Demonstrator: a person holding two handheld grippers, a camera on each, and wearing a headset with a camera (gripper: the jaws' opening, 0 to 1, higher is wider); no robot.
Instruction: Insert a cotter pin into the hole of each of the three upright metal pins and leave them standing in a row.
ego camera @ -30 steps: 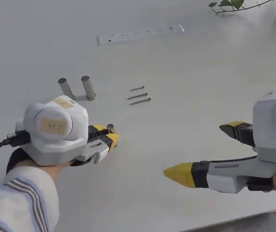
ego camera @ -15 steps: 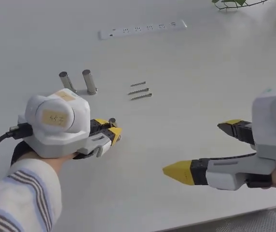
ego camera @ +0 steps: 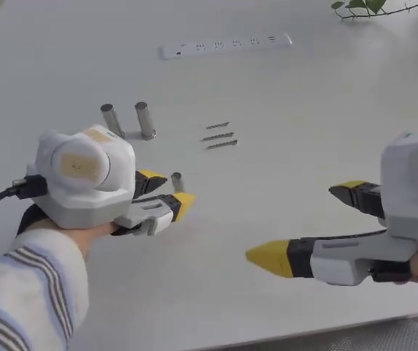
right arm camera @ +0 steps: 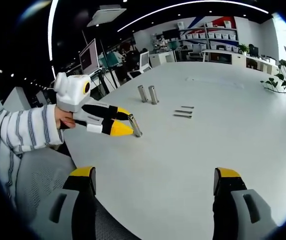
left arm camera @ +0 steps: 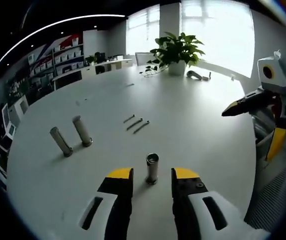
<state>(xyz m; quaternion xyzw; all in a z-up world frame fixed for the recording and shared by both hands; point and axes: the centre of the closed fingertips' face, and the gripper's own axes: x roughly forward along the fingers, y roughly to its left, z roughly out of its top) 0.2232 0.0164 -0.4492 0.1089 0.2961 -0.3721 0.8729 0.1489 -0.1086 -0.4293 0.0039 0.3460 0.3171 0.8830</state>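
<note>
Your left gripper [ego camera: 169, 188] is released, one jaw on each side of an upright metal pin [left arm camera: 152, 167] that stands on the white table [ego camera: 304, 110] between them, with a gap showing on both sides. Two more metal pins [ego camera: 145, 119] stand close together farther back, and three cotter pins [ego camera: 218, 135] lie side by side to their right. Your right gripper [ego camera: 291, 224] hovers well apart, jaws spread wide, holding nothing

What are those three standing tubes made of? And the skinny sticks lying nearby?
The upright pins look like metal, probably steel: smooth grey with bright glints, the nearest one hollow on top. The cotter pins look metallic too, thin and dull grey, but they are too small to be sure.
</note>
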